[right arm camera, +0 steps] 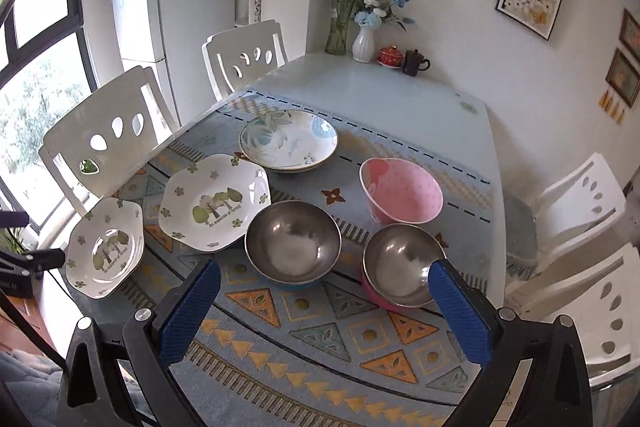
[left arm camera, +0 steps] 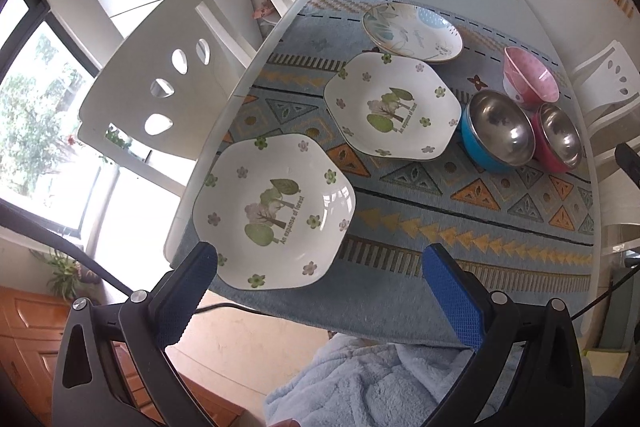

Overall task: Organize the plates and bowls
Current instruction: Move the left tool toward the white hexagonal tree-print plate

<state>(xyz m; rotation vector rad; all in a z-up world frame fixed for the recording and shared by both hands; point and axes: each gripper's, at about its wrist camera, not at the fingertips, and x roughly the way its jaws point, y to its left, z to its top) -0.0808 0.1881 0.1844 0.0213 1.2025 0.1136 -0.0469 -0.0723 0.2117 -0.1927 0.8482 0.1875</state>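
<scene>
tree plates (left arm camera: 274, 211) (left arm camera: 392, 107): flat, apart | leaf plate (right arm camera: 289, 141): far | steel bowls (right arm camera: 293, 241) (right arm camera: 404, 265): upright | pink bowl (right arm camera: 400, 193): tilted
</scene>
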